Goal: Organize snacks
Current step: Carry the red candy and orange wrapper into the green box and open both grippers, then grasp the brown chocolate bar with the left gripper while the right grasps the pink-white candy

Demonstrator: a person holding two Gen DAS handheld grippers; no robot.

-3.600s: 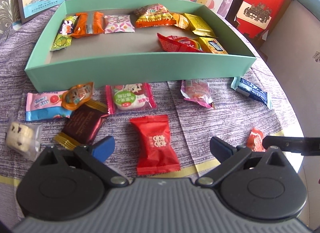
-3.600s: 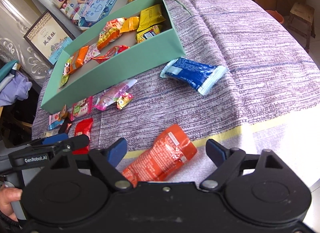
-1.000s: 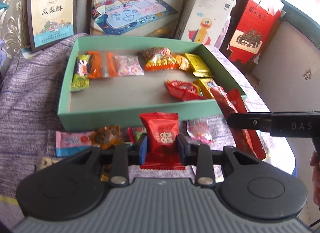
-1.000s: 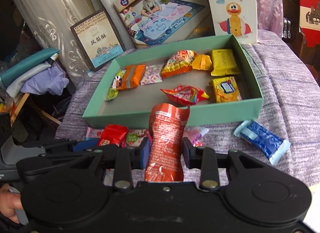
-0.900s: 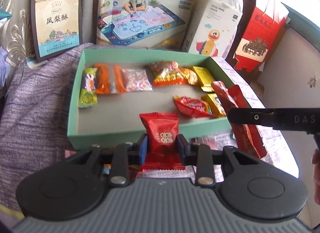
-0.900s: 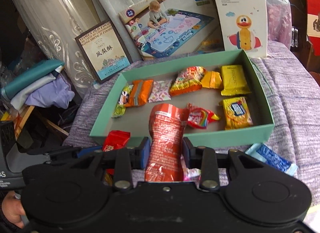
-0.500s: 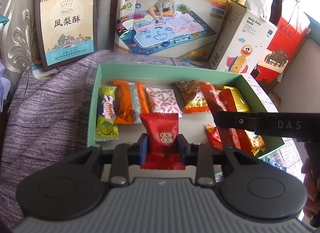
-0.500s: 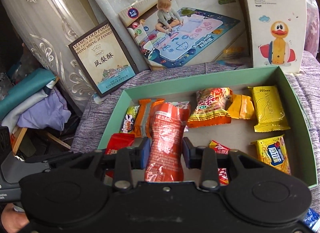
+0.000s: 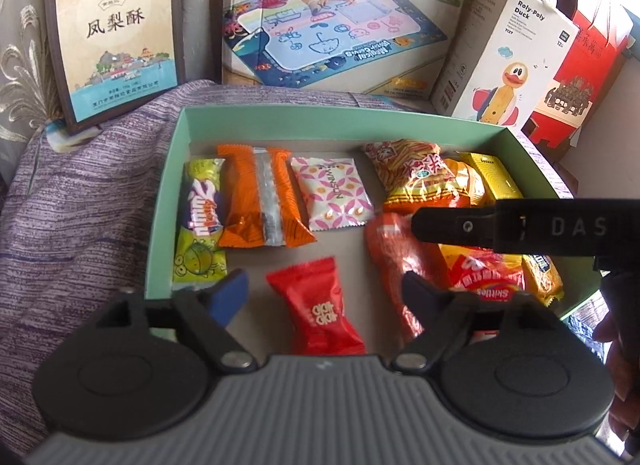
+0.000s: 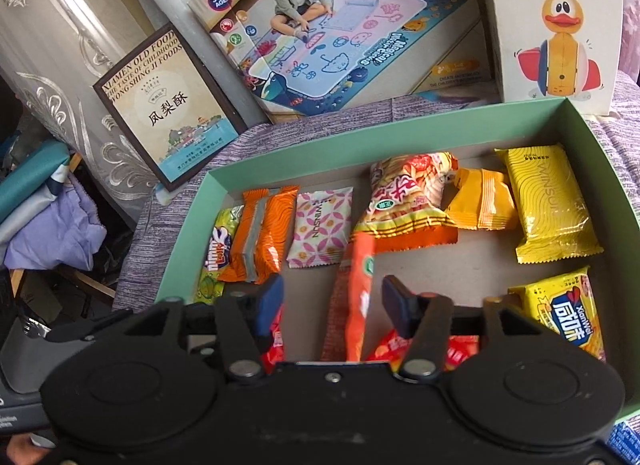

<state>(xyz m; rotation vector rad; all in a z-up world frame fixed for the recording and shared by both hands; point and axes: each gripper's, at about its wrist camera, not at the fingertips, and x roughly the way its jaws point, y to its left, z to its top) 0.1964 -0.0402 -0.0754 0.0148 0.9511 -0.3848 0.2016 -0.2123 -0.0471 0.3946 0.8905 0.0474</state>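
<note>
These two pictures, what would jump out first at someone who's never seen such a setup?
The green box packed with bright snack packets draws the eye. In the left view, a red candy lies on the box floor between the open jaws of the left gripper. In the right view, a long orange packet sits between the open jaws of the right gripper.

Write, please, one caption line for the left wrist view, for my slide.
Left gripper, jaws open, above a red candy packet lying in the green box among other snacks.

The left gripper (image 9: 324, 297), jaws spread, frames a red candy packet (image 9: 316, 307) lying in the green box (image 9: 168, 185).
</note>
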